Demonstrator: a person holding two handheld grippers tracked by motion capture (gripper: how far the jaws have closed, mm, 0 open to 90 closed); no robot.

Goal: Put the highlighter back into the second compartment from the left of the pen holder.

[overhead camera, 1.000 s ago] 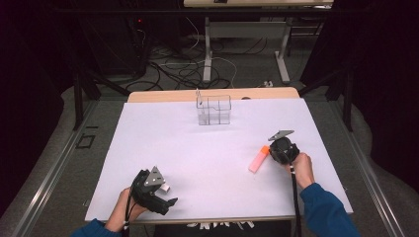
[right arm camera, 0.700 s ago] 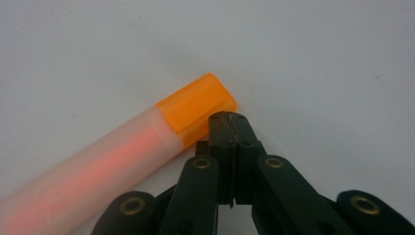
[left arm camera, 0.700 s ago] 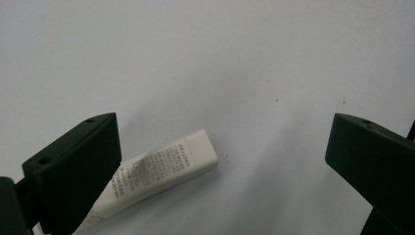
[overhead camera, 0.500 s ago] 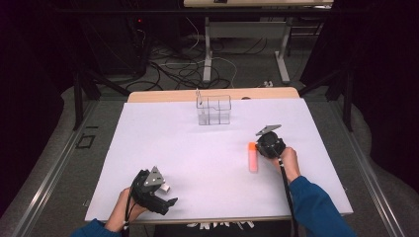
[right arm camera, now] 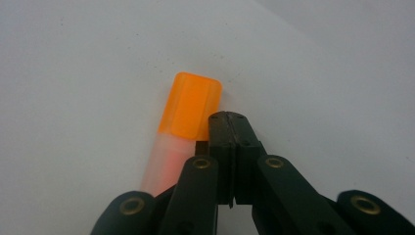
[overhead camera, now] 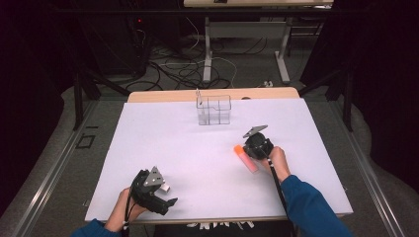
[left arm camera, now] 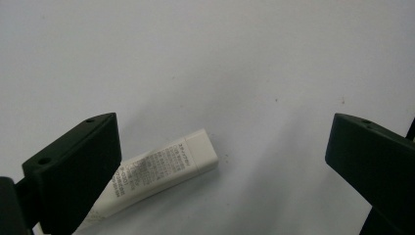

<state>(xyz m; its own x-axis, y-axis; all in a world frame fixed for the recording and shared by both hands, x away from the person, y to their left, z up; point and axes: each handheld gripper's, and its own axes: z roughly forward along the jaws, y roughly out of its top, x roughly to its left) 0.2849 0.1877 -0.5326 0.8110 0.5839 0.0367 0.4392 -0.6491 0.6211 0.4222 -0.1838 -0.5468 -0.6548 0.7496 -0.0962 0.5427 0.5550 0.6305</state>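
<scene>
A translucent tube with an orange cap (right arm camera: 190,103) lies flat on the white table; in the high view the orange-capped tube (overhead camera: 245,157) is right of centre. My right gripper (right arm camera: 229,122) is shut with nothing between its jaws, and its tips rest against the tube's right side just below the cap. From above, the right gripper (overhead camera: 249,148) is low over the tube. A small white tube with printed text (left arm camera: 161,171) lies near the front left. My left gripper (left arm camera: 220,152) stands open around it, with the tube next to the left jaw. In the high view the left gripper (overhead camera: 165,200) is at the table's front edge.
A clear plastic divided container (overhead camera: 213,109) stands at the back middle of the white table (overhead camera: 163,143). A wooden strip (overhead camera: 163,95) runs along the far edge. Cables and desk legs are on the floor beyond.
My right gripper has moved left across the table, shut all the while, and the orange-capped tube has shifted left and turned with it. The left gripper has stayed put.
</scene>
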